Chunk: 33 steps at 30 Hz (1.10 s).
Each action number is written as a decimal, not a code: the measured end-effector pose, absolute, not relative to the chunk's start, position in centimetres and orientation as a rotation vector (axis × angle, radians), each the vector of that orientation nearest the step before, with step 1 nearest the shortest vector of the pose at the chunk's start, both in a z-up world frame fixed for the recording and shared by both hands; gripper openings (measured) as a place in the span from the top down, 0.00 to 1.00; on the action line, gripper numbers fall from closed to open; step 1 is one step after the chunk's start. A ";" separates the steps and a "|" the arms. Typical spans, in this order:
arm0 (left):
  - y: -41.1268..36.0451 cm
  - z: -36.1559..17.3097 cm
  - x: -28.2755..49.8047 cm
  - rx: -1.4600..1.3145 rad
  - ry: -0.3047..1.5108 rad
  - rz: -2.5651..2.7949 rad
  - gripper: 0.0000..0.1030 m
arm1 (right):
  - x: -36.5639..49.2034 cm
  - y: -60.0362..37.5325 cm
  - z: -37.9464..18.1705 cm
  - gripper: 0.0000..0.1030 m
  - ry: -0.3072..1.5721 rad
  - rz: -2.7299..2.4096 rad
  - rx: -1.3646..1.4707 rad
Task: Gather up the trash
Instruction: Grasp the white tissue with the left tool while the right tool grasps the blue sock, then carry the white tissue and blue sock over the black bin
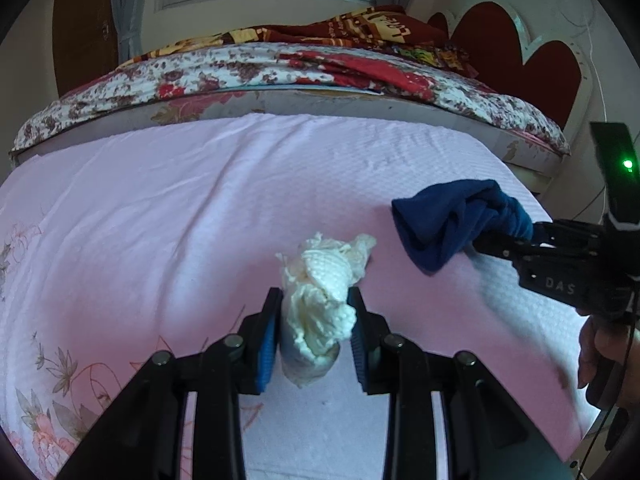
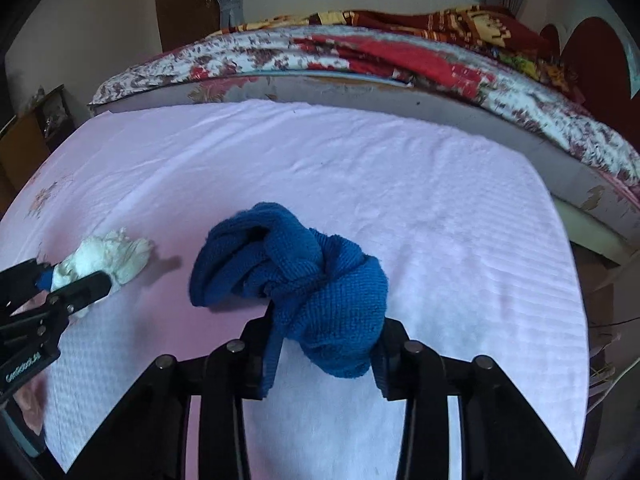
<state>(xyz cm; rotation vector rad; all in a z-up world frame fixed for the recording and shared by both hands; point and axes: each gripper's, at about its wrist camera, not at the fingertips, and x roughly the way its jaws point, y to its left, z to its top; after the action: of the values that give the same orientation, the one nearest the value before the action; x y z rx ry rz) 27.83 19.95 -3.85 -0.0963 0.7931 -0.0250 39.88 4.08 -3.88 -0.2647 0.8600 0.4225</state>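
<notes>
Your left gripper point(image 1: 315, 322) clamps the white cloth wad point(image 1: 320, 300) just above the pink sheet point(image 1: 160, 216). Your right gripper point(image 2: 324, 344) pinches the knotted blue cloth point(image 2: 296, 280), whose bulk hides the fingertips. "DAS" reads on its body; lettering on the other is too blurred.

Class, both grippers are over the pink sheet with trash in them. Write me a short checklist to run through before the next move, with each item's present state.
1. Left gripper clamps the crumpled white knitted rag: ok.
2. Right gripper clamps the knotted blue terry cloth: ok.
3. The two bundles are apart: ok.
4. Both bundles are clear of the pink bedsheet: cannot tell.
5. A bin or bag is in view: not ok.
</notes>
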 end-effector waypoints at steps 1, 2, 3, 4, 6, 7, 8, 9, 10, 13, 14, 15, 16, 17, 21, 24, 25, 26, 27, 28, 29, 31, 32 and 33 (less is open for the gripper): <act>19.8 -3.7 27.7 -0.094 0.792 -0.028 0.68 | 39.4 3.8 -3.6 0.62 0.853 0.420 -0.262; 19.5 -3.6 27.5 -0.092 0.790 -0.033 0.68 | 39.0 3.5 -3.4 0.62 0.847 0.419 -0.259; 19.2 -3.4 27.3 -0.089 0.787 -0.037 0.68 | 38.5 3.1 -3.0 0.62 0.838 0.417 -0.254; 18.8 -3.2 26.9 -0.083 0.784 -0.042 0.68 | 37.9 2.7 -2.7 0.62 0.830 0.415 -0.250; 18.0 -2.8 26.3 -0.075 0.776 -0.052 0.68 | 36.9 1.9 -2.0 0.62 0.815 0.410 -0.244; 17.7 -2.7 26.0 -0.068 0.771 -0.055 0.68 | 36.2 1.5 -1.5 0.62 0.804 0.407 -0.240; 17.3 -2.5 25.7 -0.060 0.765 -0.058 0.68 | 35.7 1.1 -1.2 0.62 0.798 0.405 -0.237; 16.8 -2.3 25.2 -0.054 0.760 -0.063 0.68 | 35.0 0.5 -0.8 0.62 0.790 0.402 -0.233; 16.4 -2.1 24.9 -0.051 0.757 -0.069 0.68 | 34.5 0.2 -0.5 0.62 0.784 0.401 -0.232; 15.5 -1.7 23.8 -0.046 0.746 -0.079 0.68 | 32.7 -1.2 0.5 0.62 0.763 0.394 -0.224; 15.2 -1.5 23.4 -0.048 0.742 -0.082 0.68 | 32.2 -1.6 0.7 0.62 0.757 0.390 -0.220; 15.0 -1.3 23.1 -0.049 0.739 -0.086 0.68 | 31.5 -2.1 1.1 0.62 0.750 0.387 -0.215; 14.7 -1.1 22.8 -0.049 0.735 -0.090 0.68 | 30.8 -2.7 1.4 0.62 0.743 0.384 -0.211; 14.5 -1.0 22.4 -0.047 0.732 -0.093 0.68 | 30.2 -3.1 1.7 0.62 0.738 0.381 -0.209; 13.1 -0.2 20.8 -0.043 0.715 -0.114 0.68 | 27.5 -5.1 2.7 0.62 0.719 0.367 -0.201; 12.0 0.3 19.6 -0.037 0.705 -0.134 0.68 | 25.2 -6.8 3.5 0.62 0.704 0.353 -0.189; 11.5 0.4 19.2 -0.033 0.701 -0.141 0.68 | 24.6 -7.4 3.7 0.62 0.701 0.349 -0.184; 11.1 0.5 19.0 -0.028 0.700 -0.147 0.68 | 24.1 -7.7 3.9 0.62 0.698 0.345 -0.181; 10.7 0.6 18.6 -0.026 0.698 -0.155 0.68 | 23.3 -8.4 4.2 0.62 0.692 0.338 -0.177; 10.2 0.7 18.3 -0.021 0.697 -0.163 0.68 | 22.8 -8.9 4.3 0.62 0.689 0.334 -0.175; 9.8 0.8 18.0 -0.017 0.696 -0.168 0.68 | 22.2 -9.3 4.5 0.62 0.686 0.329 -0.172; 8.9 1.0 17.3 -0.015 0.693 -0.184 0.68 | 21.0 -10.5 4.9 0.62 0.678 0.318 -0.168; 8.4 1.1 17.0 -0.012 0.691 -0.193 0.68 | 20.6 -10.9 5.0 0.62 0.675 0.314 -0.167; 7.9 1.2 16.7 -0.006 0.689 -0.201 0.68 | 20.1 -11.5 5.1 0.62 0.672 0.309 -0.162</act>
<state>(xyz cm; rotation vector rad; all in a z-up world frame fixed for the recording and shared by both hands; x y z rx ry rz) 16.66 7.88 1.18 -0.0063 0.6886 -0.2007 20.06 -11.48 5.14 -0.1621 0.6724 0.3086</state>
